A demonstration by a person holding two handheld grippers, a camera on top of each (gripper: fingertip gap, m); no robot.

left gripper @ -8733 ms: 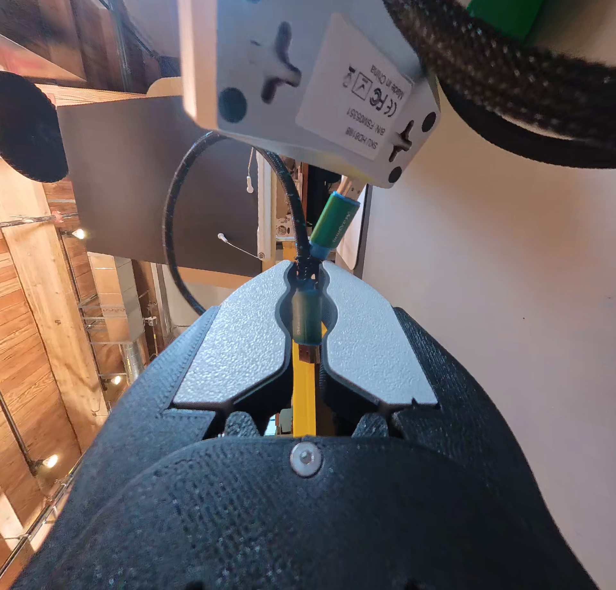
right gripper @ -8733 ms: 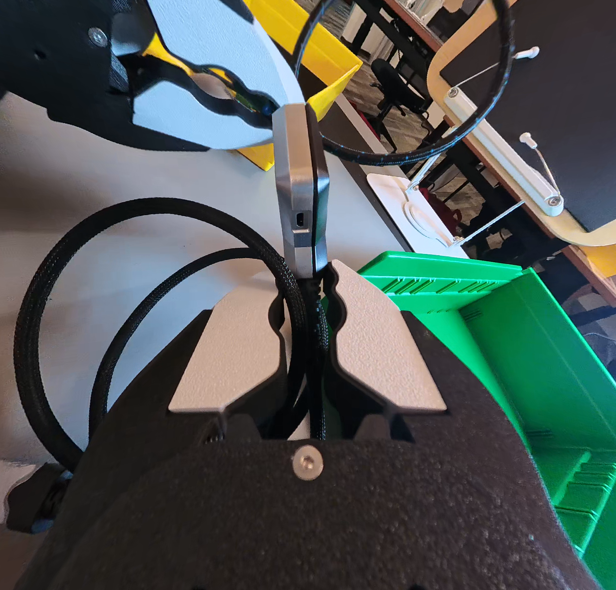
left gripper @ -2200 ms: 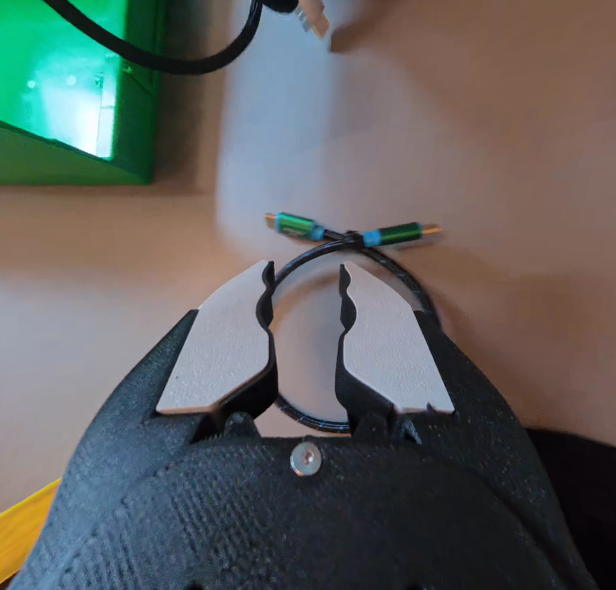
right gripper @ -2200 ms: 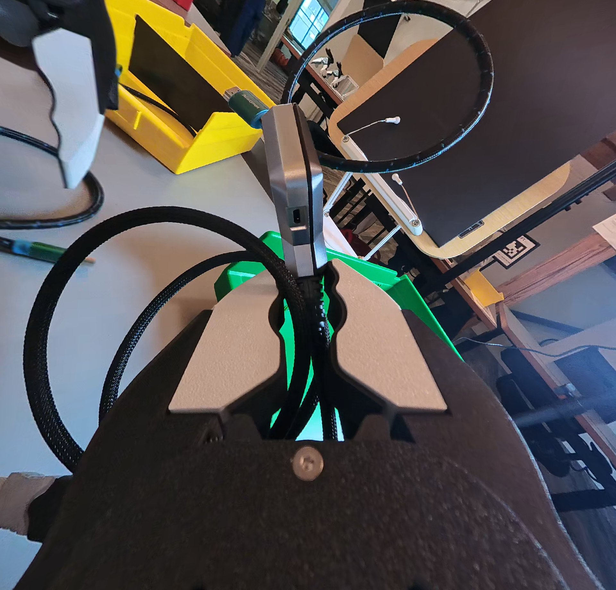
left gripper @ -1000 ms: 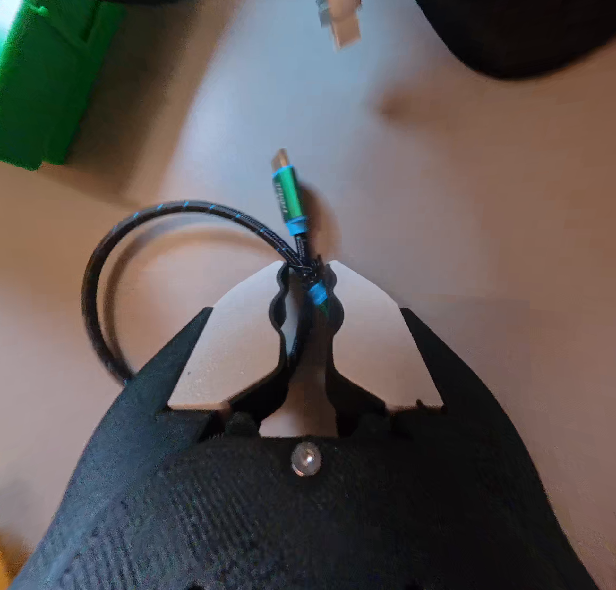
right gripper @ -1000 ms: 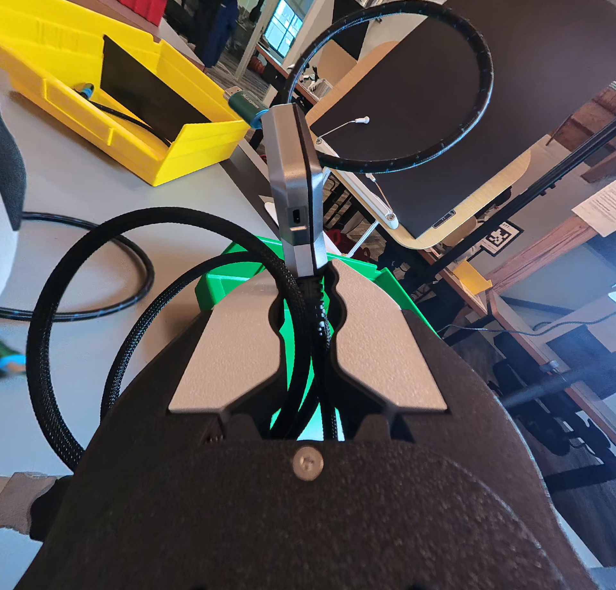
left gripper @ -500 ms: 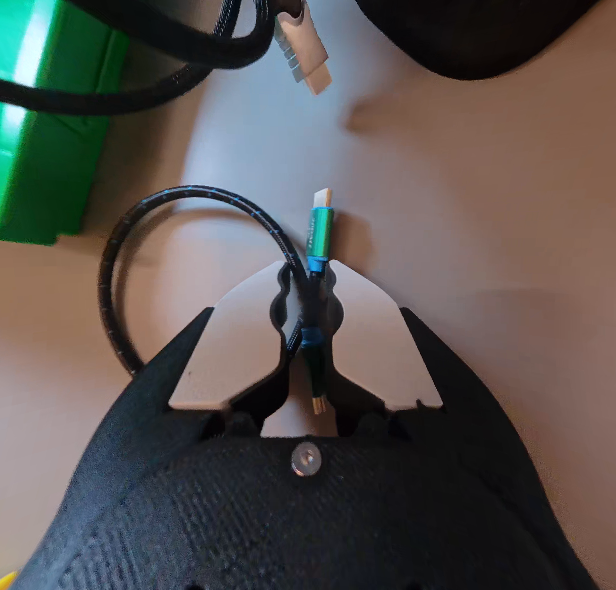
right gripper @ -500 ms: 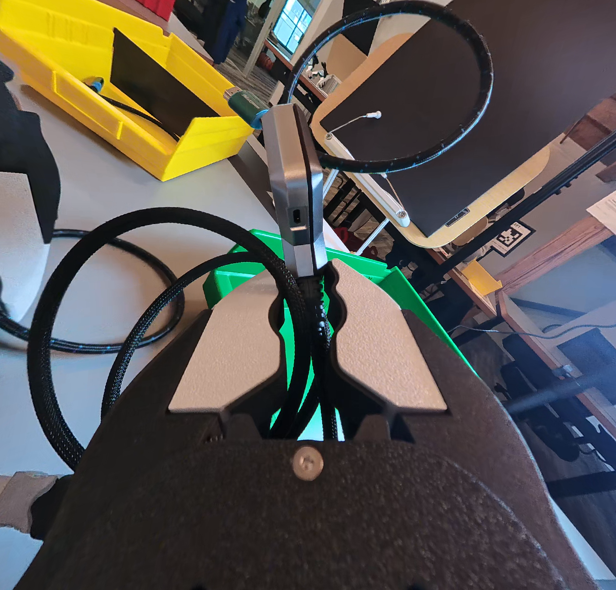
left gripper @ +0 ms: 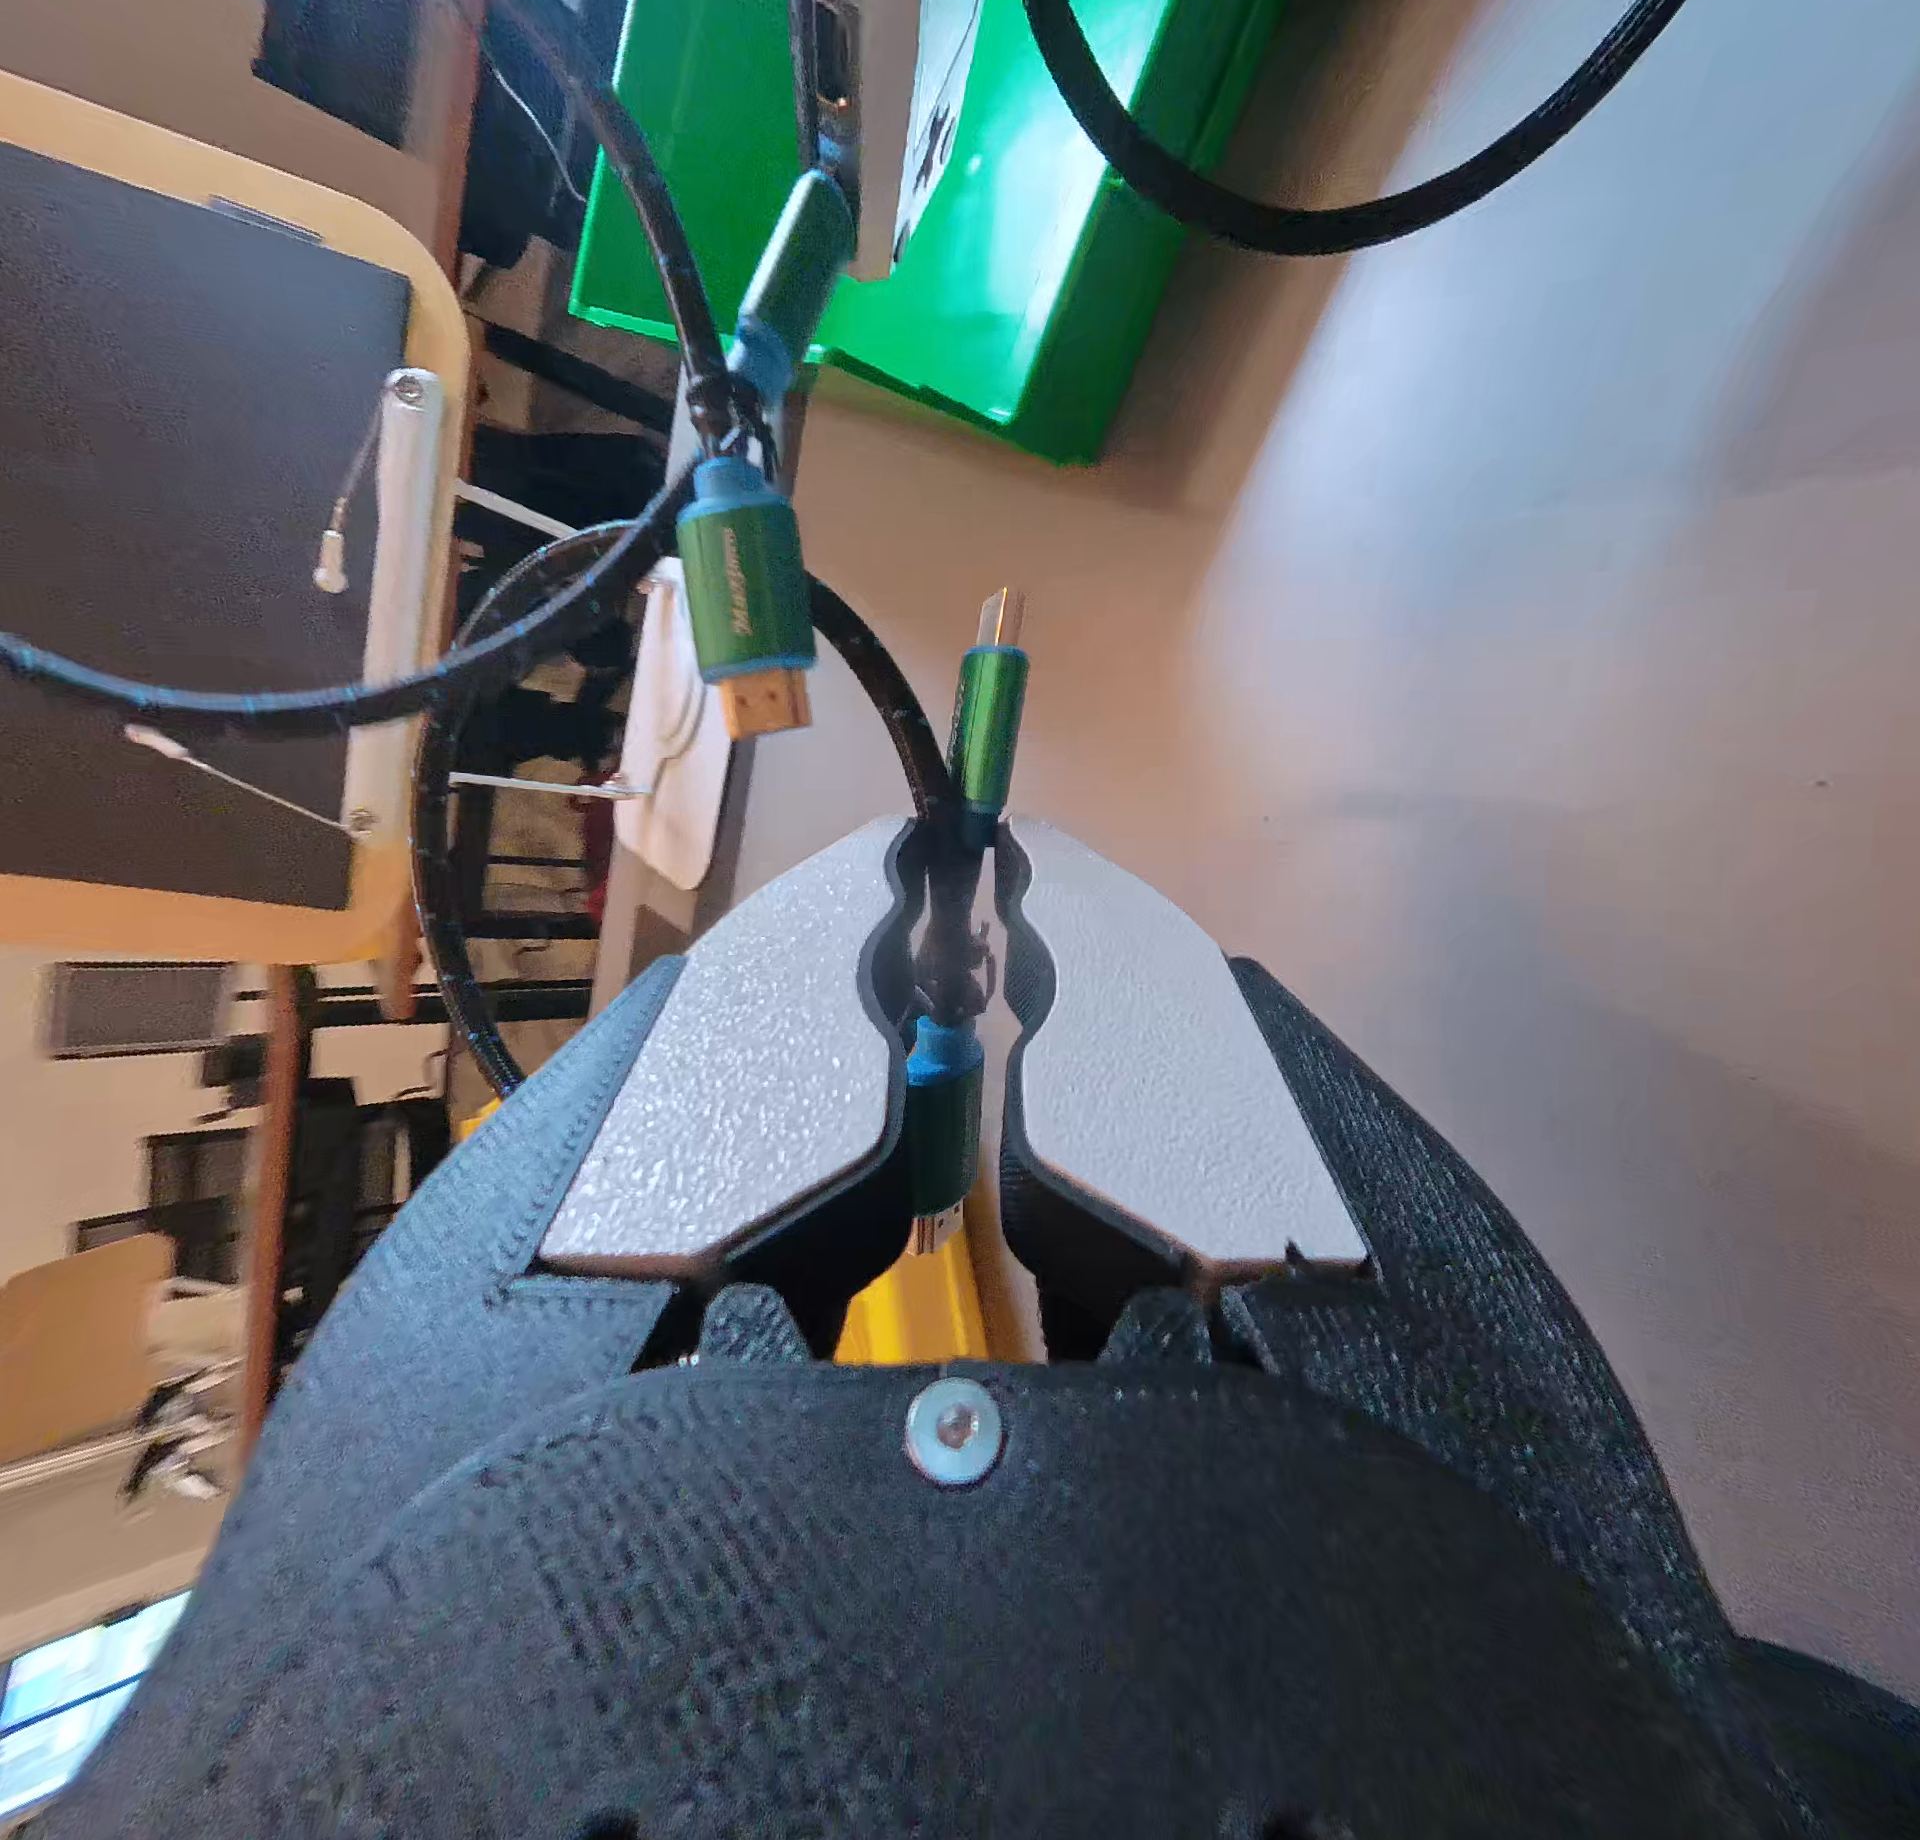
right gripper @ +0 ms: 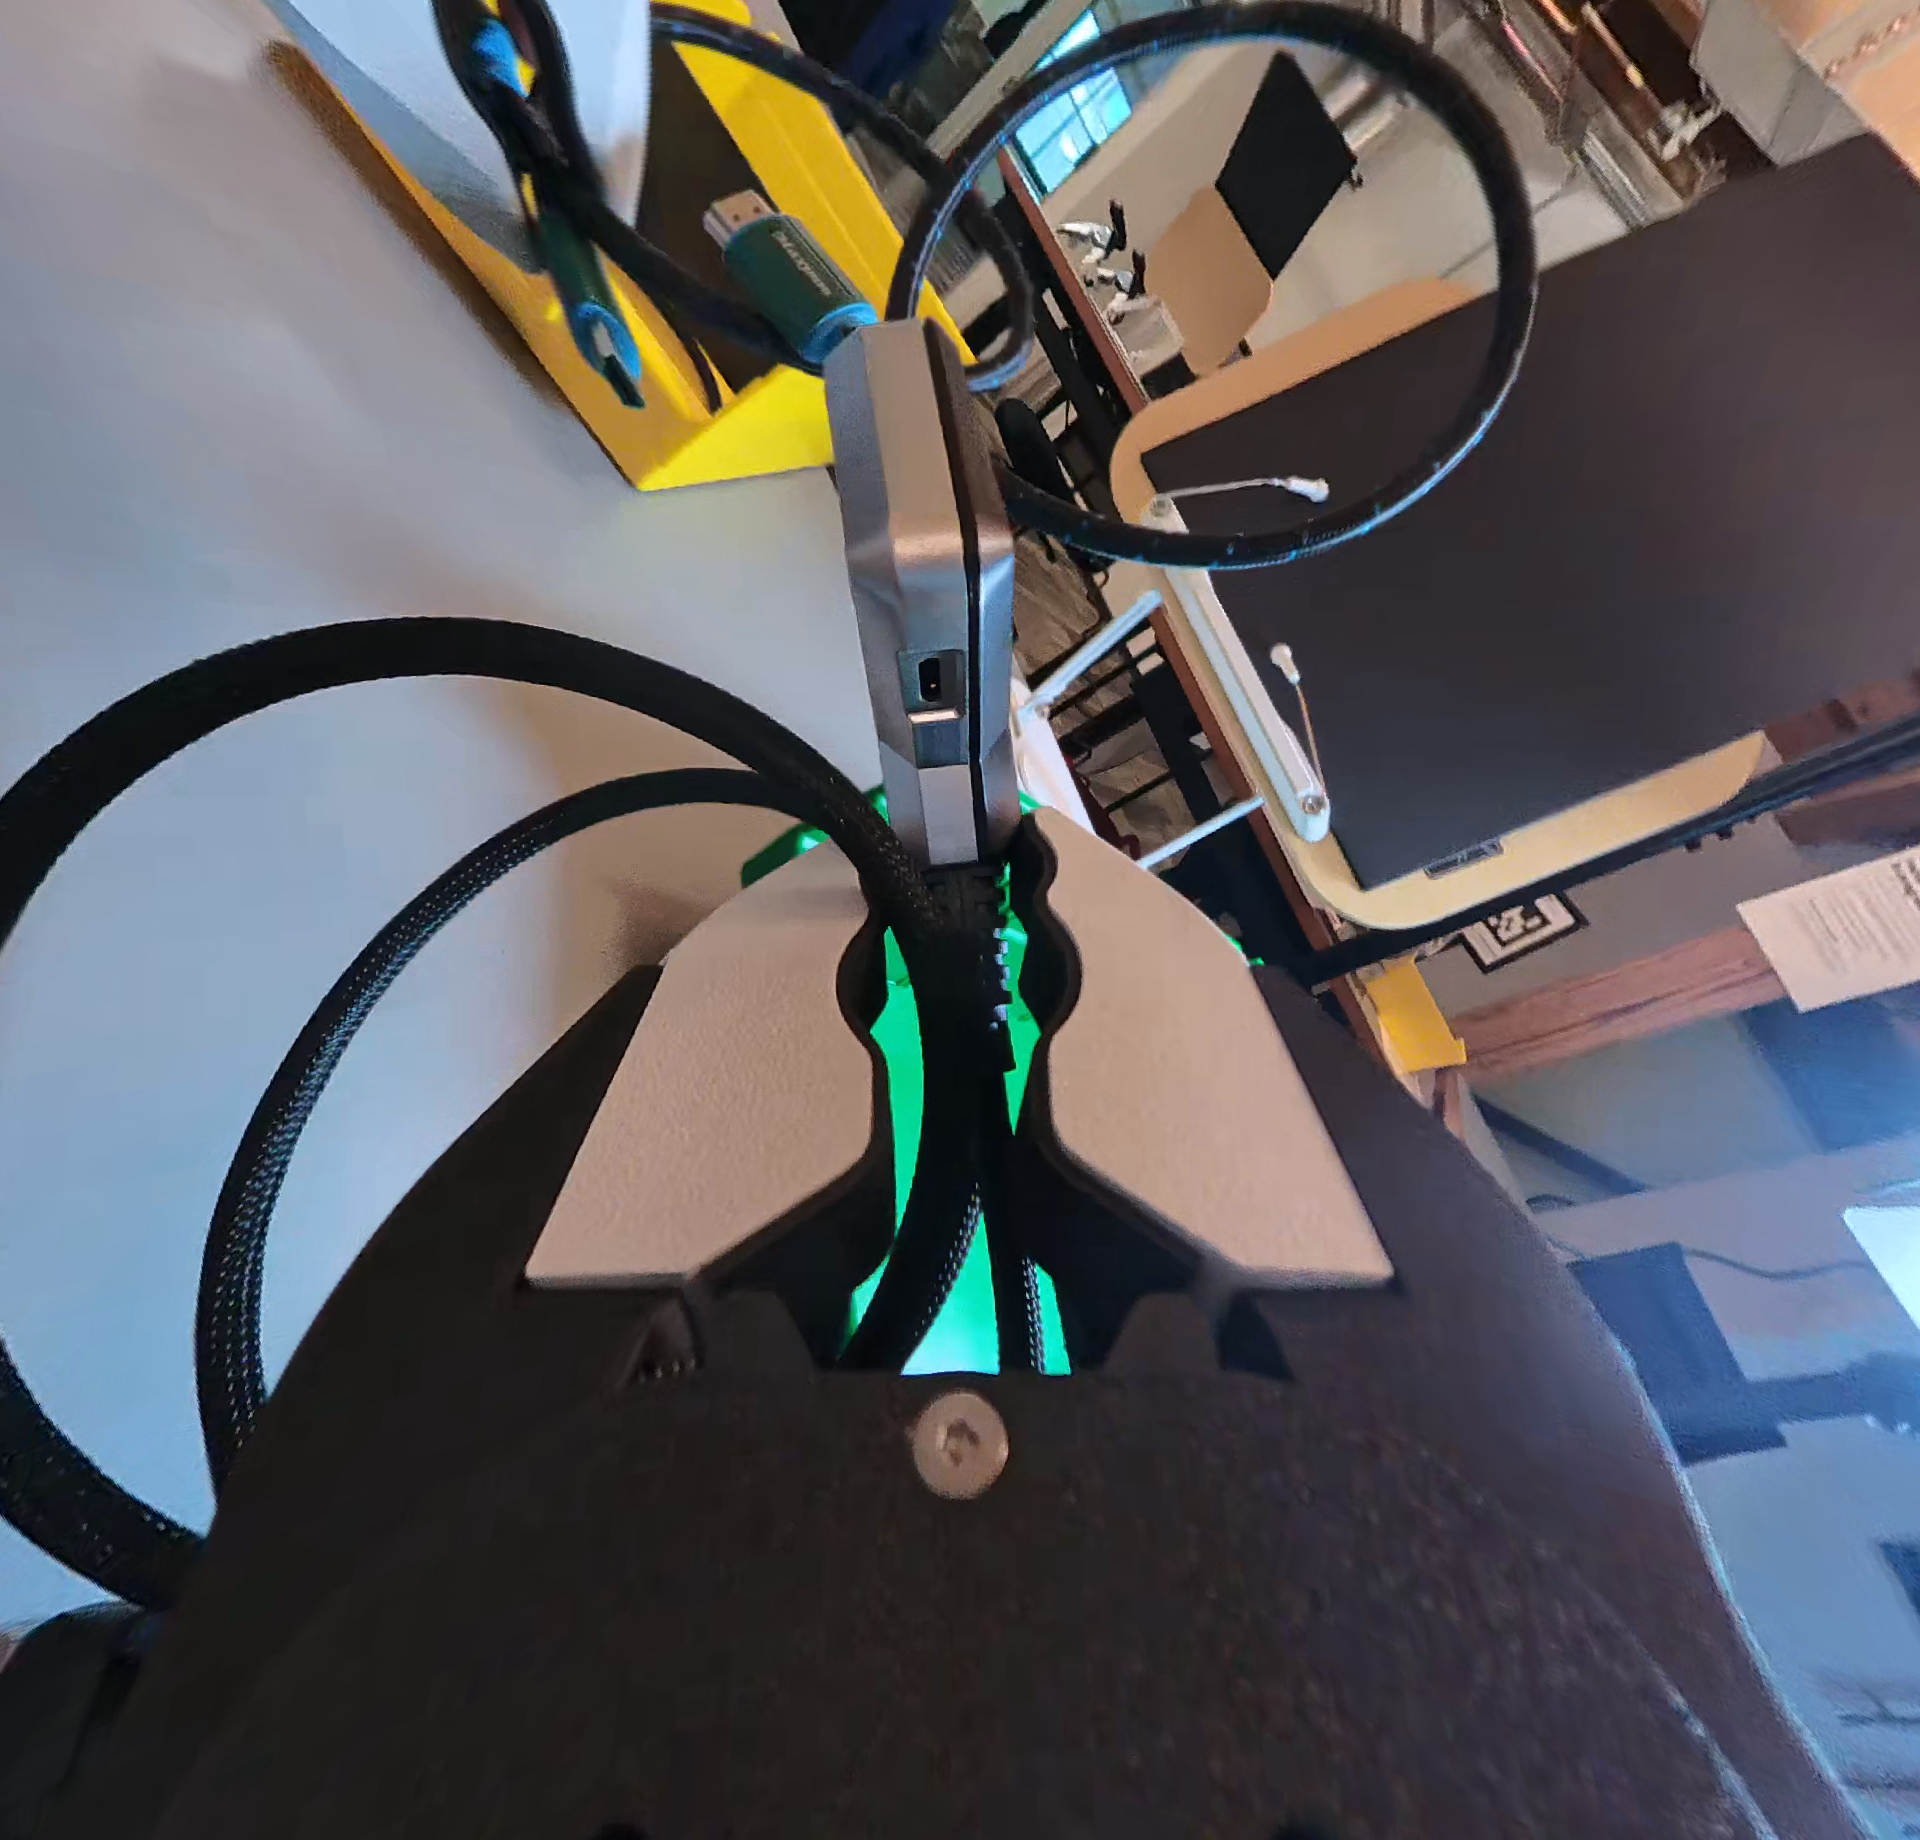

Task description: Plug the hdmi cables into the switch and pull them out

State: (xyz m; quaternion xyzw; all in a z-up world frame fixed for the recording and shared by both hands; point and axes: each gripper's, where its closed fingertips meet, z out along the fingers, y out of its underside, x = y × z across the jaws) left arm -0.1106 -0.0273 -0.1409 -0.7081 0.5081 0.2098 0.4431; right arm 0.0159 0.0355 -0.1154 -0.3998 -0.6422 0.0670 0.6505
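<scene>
My left gripper [left gripper: 951,834] is shut on a short black hdmi cable at the knot between its two green plugs. One plug [left gripper: 989,730] sticks out forward and the other [left gripper: 940,1130] lies between the pads. My right gripper [right gripper: 977,855] is shut on the lower end of the grey switch [right gripper: 920,564] and holds it upright in the air. A second hdmi cable [right gripper: 1351,533] loops from the switch's top, and its free green plug [left gripper: 743,595] hangs loose. The left gripper [right gripper: 530,159] shows up close at the top left of the right wrist view.
A thick black braided cable [right gripper: 416,689] curls from the switch over the pale table [left gripper: 1455,855]. A green bin [left gripper: 997,232] sits below the switch. A yellow bin [right gripper: 727,440] stands behind. The table edge and a dark board [right gripper: 1610,543] lie to the right. Spacing between my two grippers at the tips: around 15 centimeters.
My left gripper closed on the short cable, lifted it off the table and swung up close to the switch. The right gripper has kept holding the switch upright.
</scene>
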